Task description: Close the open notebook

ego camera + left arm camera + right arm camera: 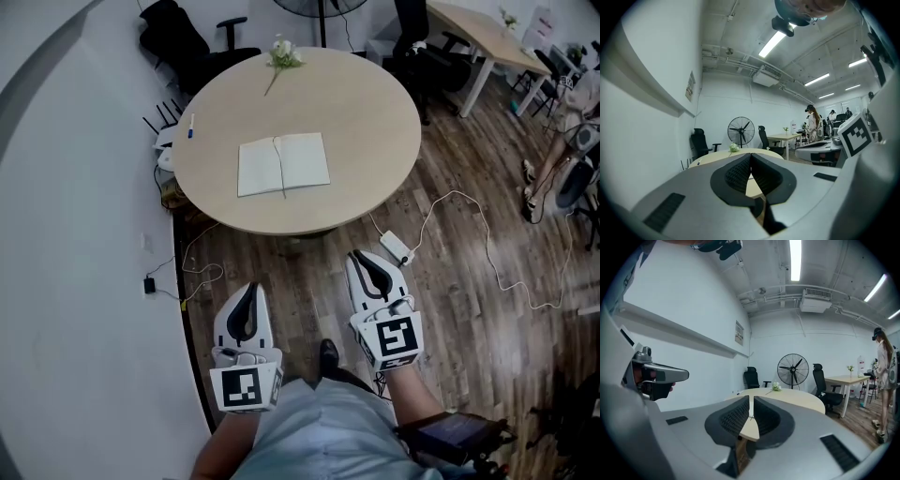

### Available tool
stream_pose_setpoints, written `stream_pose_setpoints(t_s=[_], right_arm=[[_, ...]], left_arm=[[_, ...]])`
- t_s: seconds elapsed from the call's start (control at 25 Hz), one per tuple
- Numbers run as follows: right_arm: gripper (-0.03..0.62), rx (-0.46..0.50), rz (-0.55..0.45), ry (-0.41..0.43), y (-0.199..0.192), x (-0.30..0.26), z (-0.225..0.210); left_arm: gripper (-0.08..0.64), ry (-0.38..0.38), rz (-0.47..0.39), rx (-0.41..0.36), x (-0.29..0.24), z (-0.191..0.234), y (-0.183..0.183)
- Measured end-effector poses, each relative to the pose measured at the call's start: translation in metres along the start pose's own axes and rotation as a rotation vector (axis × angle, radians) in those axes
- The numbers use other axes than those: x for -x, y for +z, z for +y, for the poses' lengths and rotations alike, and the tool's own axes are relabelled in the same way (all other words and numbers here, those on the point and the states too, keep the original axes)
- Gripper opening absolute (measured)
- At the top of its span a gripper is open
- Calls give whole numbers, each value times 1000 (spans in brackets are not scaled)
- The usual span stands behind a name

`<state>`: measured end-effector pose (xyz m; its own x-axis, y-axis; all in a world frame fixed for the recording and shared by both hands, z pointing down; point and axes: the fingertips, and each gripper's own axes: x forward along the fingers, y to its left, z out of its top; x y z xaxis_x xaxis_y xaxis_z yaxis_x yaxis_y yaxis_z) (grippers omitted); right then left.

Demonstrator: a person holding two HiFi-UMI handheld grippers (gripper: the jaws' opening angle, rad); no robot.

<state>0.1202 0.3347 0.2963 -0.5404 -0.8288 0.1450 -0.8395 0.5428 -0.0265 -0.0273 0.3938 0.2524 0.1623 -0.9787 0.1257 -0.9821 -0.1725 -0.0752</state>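
Observation:
The open notebook (283,165) lies flat with white pages up, in the middle of the round beige table (375,103). Both grippers hang over the wooden floor short of the table's near edge, pointing toward it. My left gripper (248,291) is shut with nothing in its jaws. My right gripper (361,255), slightly nearer the table, also has its jaws together and holds nothing. In the left gripper view the tips (750,154) meet in front of the table (717,158). The right gripper view shows its tips (751,397) closed before the table (797,397). Neither gripper view shows the notebook.
A white flower (281,56) and a pen (190,125) lie on the table's far and left sides. A white power adapter (396,247) with its cable lies on the floor by my right gripper. A wall (75,234) runs along the left. Chairs (178,37) and a fan (792,371) stand beyond.

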Motion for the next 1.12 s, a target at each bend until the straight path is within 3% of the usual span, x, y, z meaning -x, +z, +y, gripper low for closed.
stream_pose_setpoints(t_s=[0.32, 0.64, 1.12], right_arm=[[52, 30, -29, 11, 23, -14, -17], [52, 37, -7, 43, 17, -59, -9], [52, 17, 95, 42, -10, -172, -11]], left_arm=[[20, 39, -47, 2, -13, 4, 26], [20, 81, -21, 23, -39, 41, 11], [20, 56, 32, 66, -135, 113, -17]])
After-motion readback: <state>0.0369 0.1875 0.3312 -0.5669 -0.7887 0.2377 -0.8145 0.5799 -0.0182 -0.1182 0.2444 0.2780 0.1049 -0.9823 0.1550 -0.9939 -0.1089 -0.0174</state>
